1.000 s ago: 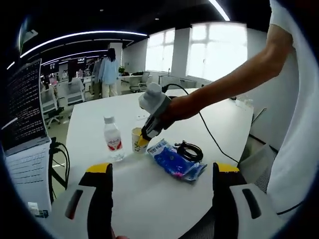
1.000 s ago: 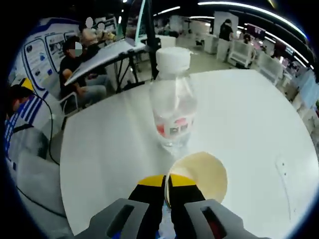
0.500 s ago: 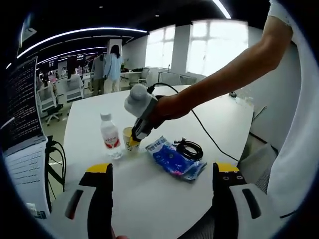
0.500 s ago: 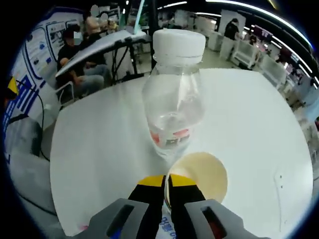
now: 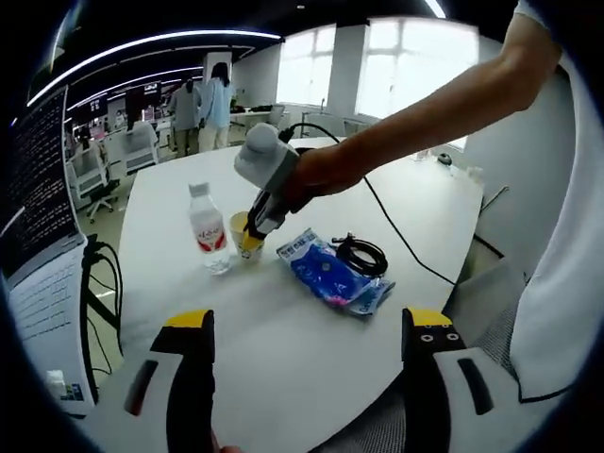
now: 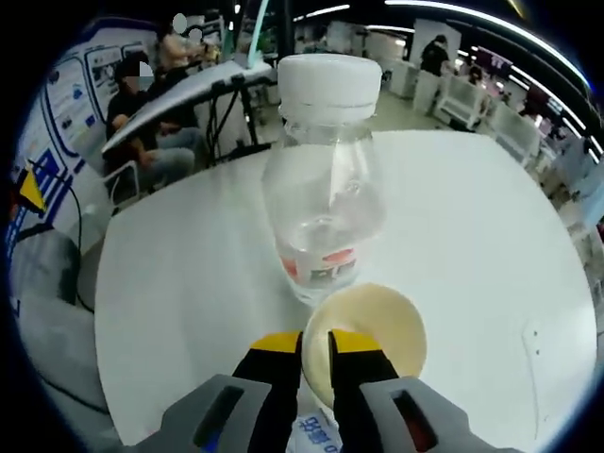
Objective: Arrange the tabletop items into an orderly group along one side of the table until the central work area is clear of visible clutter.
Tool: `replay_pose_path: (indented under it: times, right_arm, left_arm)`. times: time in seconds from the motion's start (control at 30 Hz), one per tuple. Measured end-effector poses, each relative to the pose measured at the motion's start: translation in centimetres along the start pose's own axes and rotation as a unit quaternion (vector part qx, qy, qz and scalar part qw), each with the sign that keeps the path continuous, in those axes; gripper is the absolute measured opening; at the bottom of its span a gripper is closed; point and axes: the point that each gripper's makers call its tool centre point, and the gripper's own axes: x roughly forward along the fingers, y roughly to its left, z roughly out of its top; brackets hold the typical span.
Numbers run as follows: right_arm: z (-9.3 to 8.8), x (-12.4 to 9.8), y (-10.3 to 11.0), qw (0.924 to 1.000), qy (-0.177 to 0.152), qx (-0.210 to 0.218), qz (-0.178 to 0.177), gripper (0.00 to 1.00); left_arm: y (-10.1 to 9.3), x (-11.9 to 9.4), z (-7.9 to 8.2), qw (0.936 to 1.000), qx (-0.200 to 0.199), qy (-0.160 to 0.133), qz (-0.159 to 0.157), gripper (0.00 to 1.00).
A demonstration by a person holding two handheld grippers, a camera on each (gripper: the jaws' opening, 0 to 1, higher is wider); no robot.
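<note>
Paper cup [image 6: 363, 335] sits on the white table [image 6: 189, 283], touching the water bottle [image 6: 326, 203], and the right gripper [image 6: 316, 354] straddles its near rim, jaws narrow with a slight gap, seemingly not clamping. Light and thin-walled, it likely crushes easily, so a gentle pinch on the rim suits it. Left gripper [image 5: 307, 326] hangs wide open, holding nothing. Blue packet [image 5: 332, 281] and coiled black cable [image 5: 360, 255] lie near, crowding the right-hand path.

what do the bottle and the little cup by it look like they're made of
The bottle looks like clear, glossy plastic: you see through its wall, and it has a white screw cap. The cup seems to be matte paper, pale cream inside with a thin rim, though thin plastic is possible.
</note>
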Motion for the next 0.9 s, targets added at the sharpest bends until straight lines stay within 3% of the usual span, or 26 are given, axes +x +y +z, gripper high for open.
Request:
replay_pose_path:
  times: [0.43, 0.9]
  right_arm:
    - [0.1, -1.1, 0.1, 0.9999, -0.011, 0.011, 0.002, 0.15]
    - [1.2, -3.9, -0.2, 0.9945, -0.068, 0.079, 0.015, 0.24]
  left_arm:
    - [-0.7, 0.0, -0.9, 0.9999, -0.013, 0.004, 0.001, 0.83]
    - [-2.2, -0.2, -0.5, 0.9998, -0.018, -0.005, 0.004, 0.83]
